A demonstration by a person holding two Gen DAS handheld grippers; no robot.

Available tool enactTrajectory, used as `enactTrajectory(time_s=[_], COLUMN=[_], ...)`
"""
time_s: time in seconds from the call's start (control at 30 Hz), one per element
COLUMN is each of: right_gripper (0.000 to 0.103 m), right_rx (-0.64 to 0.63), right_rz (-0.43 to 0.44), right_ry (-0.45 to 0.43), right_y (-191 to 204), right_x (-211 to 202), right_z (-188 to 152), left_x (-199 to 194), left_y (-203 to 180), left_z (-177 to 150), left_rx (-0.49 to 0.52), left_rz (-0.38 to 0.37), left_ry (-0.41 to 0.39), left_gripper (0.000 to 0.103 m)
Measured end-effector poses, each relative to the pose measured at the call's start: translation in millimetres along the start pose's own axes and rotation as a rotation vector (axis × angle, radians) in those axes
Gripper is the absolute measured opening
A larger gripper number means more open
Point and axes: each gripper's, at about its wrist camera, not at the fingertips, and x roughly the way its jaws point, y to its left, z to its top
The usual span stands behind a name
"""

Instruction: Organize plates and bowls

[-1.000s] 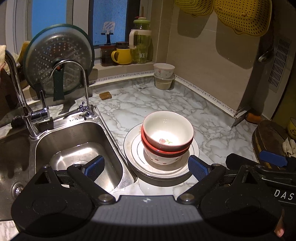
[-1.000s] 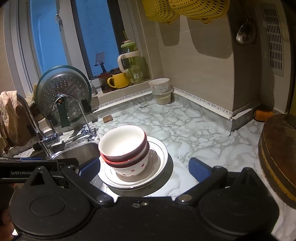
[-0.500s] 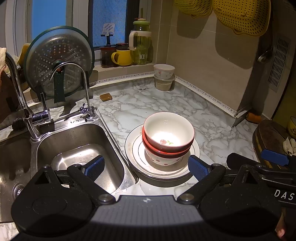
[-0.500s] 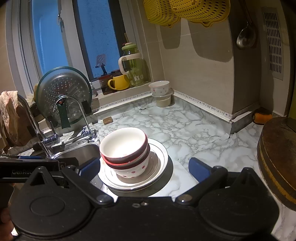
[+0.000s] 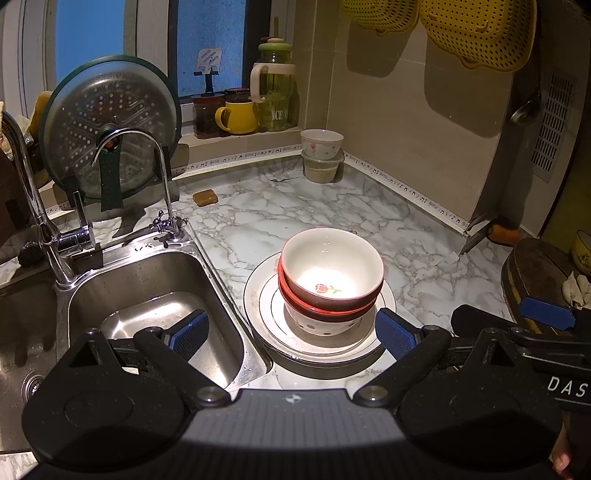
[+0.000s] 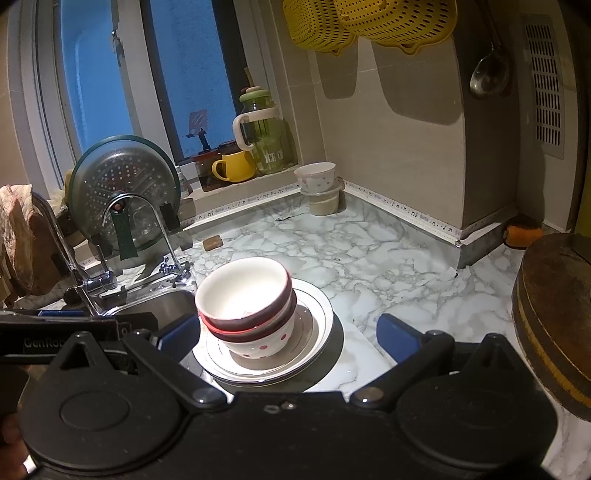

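Observation:
A stack of bowls (image 5: 330, 284) (image 6: 245, 306) stands on white gold-rimmed plates (image 5: 266, 325) (image 6: 317, 325) on the marble counter beside the sink. The top bowl is white inside with a dark rim, over a red-rimmed bowl and a red-dotted one. My left gripper (image 5: 291, 332) is open just in front of the stack, its fingers wider than the bowls. In the right wrist view my right gripper (image 6: 288, 334) is open too, its left finger near the bowls. Each gripper holds nothing. A further flower-patterned bowl (image 5: 321, 143) (image 6: 316, 176) sits on a lidded tub in the far corner.
A steel sink (image 5: 155, 295) with two taps (image 5: 129, 177) lies left of the plates. A perforated pan lid (image 5: 110, 122) leans behind it. A yellow mug (image 5: 238, 116) and a jug stand on the sill. A round wooden board (image 6: 554, 314) is at right. Yellow colanders (image 5: 476, 29) hang above.
Both cameras have pulled back and risen slightly, so the stack sits a little lower and farther off. Both grippers stay open; the bowls and plates have not moved.

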Motion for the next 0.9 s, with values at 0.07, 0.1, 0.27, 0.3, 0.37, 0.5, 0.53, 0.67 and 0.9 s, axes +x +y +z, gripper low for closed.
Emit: enactTrajectory(time_s=[0.07, 0.1, 0.27, 0.3, 0.37, 0.5, 0.53, 0.67, 0.9], right_gripper=[0.102, 0.102, 0.102, 0.102, 0.102, 0.102, 0.102, 0.102, 0.102], right_rx=[0.001, 0.001, 0.004, 0.005, 0.008, 0.011, 0.012, 0.018, 0.018], right_rz=[-0.003, -0.004, -0.009, -0.01, -0.011, -0.016, -0.017, -0.019, -0.019], right_ry=[-0.001, -0.003, -0.008, -0.007, -0.009, -0.007, -0.006, -0.002, -0.002], right_y=[0, 0, -2, -3, -4, -6, -6, -8, -8], right_x=[1, 1, 2, 3, 4, 5, 5, 8, 9], right_z=[0, 0, 2, 2, 2, 3, 4, 4, 3], left_x=[1, 2, 2, 3, 4, 9, 10, 11, 16], left_y=[0, 0, -3, -4, -4, -3, -4, -5, -3], left_z=[1, 1, 4, 4, 6, 7, 7, 8, 9], left_rx=[-0.001, -0.002, 0.015, 0.016, 0.016, 0.009, 0.01, 0.012, 0.005], left_rz=[-0.004, -0.005, 0.002, 0.002, -0.002, -0.011, -0.011, -0.011, -0.016], left_ry=[0.0, 0.0, -0.016, -0.017, -0.014, -0.005, -0.004, 0.0, 0.012], left_gripper=[0.097, 0.097, 0.097, 0.097, 0.097, 0.097, 0.097, 0.097, 0.097])
